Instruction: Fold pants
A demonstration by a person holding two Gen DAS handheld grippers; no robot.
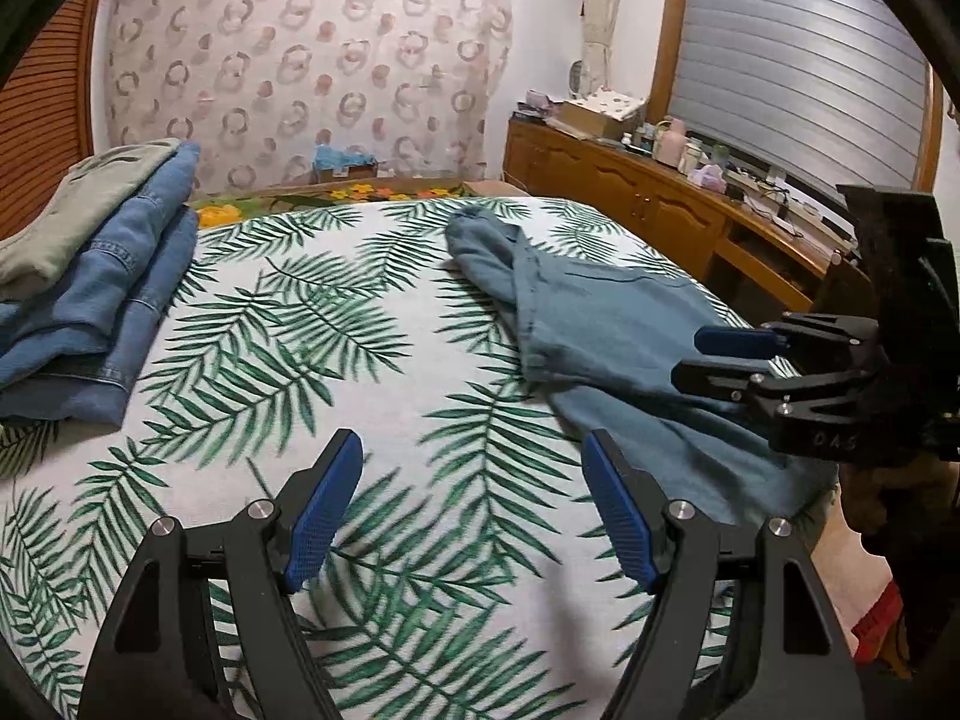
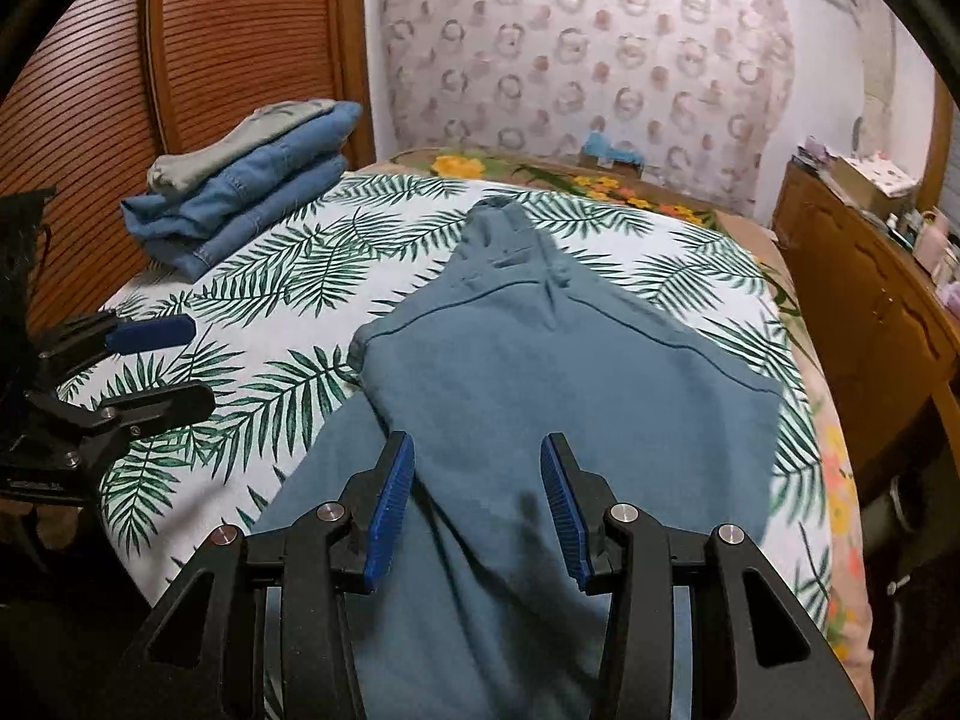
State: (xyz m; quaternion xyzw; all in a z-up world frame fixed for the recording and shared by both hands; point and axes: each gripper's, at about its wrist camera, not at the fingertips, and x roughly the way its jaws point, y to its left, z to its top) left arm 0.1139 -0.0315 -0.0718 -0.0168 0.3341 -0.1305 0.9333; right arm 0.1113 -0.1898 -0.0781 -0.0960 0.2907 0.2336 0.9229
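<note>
Grippers read as follows. My left gripper (image 1: 471, 507) has its jaws spread wide, blue pads (image 1: 324, 510) bare, gripping nothing; it hangs over the palm-leaf bedsheet (image 1: 300, 324). My right gripper (image 2: 477, 501) is likewise open and empty, positioned above the blue pants (image 2: 540, 372), with no visible contact. I see the pants lying partly folded on the bedsheet, toward its right side, their narrow end pointing at the patterned curtain (image 2: 600, 48). I see a stack of folded jeans (image 1: 108, 300) with a grey-green garment (image 1: 72, 216) on top at the far left. Faint lettering on the right gripper body is unreadable.
</note>
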